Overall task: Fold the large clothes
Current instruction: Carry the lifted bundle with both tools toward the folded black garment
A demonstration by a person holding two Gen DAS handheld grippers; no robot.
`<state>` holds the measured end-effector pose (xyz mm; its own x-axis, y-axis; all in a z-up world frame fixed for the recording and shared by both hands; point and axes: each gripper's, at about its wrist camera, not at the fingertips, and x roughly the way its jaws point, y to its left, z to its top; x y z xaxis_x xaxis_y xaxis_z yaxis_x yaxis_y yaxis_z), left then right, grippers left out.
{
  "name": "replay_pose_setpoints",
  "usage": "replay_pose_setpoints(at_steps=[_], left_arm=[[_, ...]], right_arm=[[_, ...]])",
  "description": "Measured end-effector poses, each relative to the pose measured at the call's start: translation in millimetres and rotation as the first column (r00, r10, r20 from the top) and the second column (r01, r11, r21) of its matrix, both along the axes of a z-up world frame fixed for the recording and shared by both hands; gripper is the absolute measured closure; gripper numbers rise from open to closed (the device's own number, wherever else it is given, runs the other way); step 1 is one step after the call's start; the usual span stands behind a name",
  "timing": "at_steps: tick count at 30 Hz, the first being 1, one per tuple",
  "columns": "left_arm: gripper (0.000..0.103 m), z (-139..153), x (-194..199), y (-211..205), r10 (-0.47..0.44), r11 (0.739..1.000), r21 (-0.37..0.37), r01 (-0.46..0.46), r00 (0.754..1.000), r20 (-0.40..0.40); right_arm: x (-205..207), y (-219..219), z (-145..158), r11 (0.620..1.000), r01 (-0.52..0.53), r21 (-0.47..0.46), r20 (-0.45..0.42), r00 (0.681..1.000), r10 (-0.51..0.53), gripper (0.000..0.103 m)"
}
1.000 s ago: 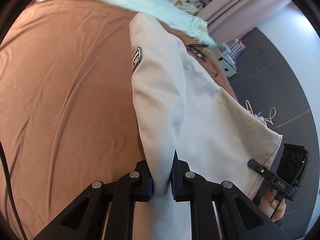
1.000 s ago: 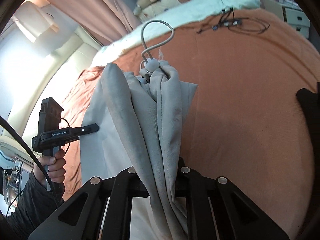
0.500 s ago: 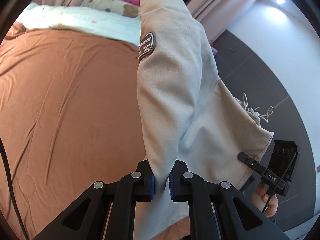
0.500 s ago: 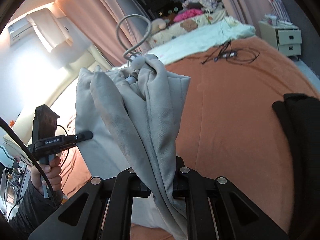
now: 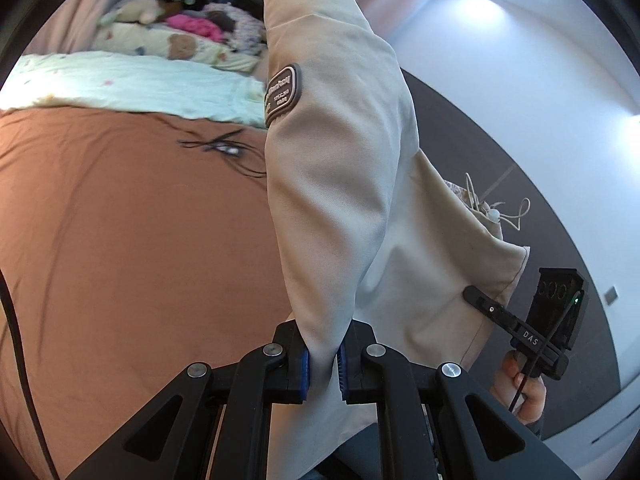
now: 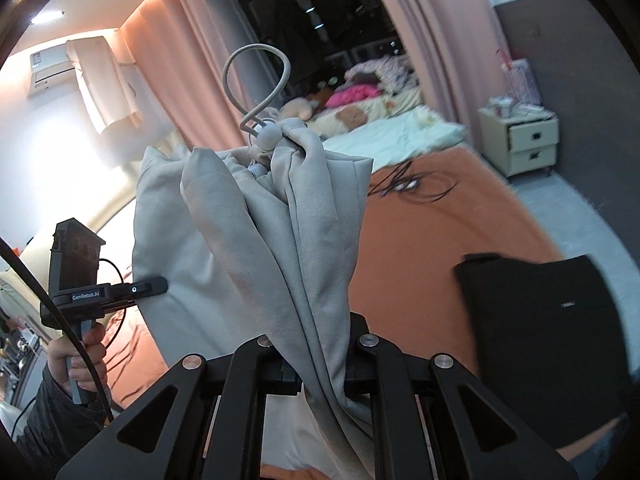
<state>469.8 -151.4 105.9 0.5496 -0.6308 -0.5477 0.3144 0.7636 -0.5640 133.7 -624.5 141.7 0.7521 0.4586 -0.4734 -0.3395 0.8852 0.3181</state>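
Fabric fills the nearest part of both wrist views: we have one beige jacket (image 5: pixel 340 184) held up off the bed between two grippers. Our left gripper (image 5: pixel 322 364) is clamped on a fold of the jacket, its two blue pads (image 5: pixel 304 374) pressing the cloth from either side. Our right gripper (image 6: pixel 320 372) is likewise closed on a bunched fold of the same jacket (image 6: pixel 280 240); its pads are hidden by the cloth.

In the left wrist view we count one oval brown patch (image 5: pixel 282 94) on the raised sleeve, and to the right one hand (image 5: pixel 524 384) gripping the other tool's handle. In the right wrist view one hand (image 6: pixel 80 356) holds the left tool at the lower left.

At the top of the bunched cloth sits one round cord stopper (image 6: pixel 267 136) with one looped drawstring (image 6: pixel 256 80) above it.

Below and beyond lies one bed with a rust-brown cover (image 5: pixel 120 240). On it, to the right, we see one folded black garment (image 6: pixel 540 336), and farther off one tangle of dark cables (image 6: pixel 408 186).

Farther still are one pale green blanket (image 5: pixel 120 80), one nightstand (image 6: pixel 528 140) with two drawers, and pink curtains (image 6: pixel 160 80).
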Motion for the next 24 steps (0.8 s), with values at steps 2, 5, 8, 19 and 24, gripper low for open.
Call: replay_pose_setpoints(at_steps=[2, 5, 8, 19, 24], left_arm=[[0.093, 6.2, 0.0, -20.5, -0.027, 1.000, -0.010, 0.027, 1.000, 0.003], [0.093, 13.4, -0.2, -54.6, -0.075, 0.997, -0.019, 0.075, 0.997, 0.009], [0.093, 17.9, 1.4, -93.4, -0.129, 0.991, -0.027, 0.130, 0.992, 0.009], [0.093, -5.5, 28.6, -196.4, -0.259, 0.965, -0.052, 0.256, 0.965, -0.041], [0.093, -28.8, 52.4, -232.6, -0.300, 0.953, -0.068, 0.295, 0.950, -0.090]], right_arm=[[-6.9, -9.4, 8.0, 1.000, 0.026, -0.017, 0.012, 1.000, -0.026, 0.096], [-34.3, -38.6, 20.0, 0.997, 0.078, -0.030, 0.032, 0.997, -0.077, 0.096], [-52.6, -55.7, 25.9, 0.991, 0.128, -0.039, 0.044, 0.991, -0.126, 0.096], [-105.9, -100.9, 27.7, 0.954, 0.291, -0.072, 0.052, 0.956, -0.288, 0.096], [-109.0, -99.7, 20.6, 0.930, 0.356, -0.087, 0.035, 0.934, -0.355, 0.096]])
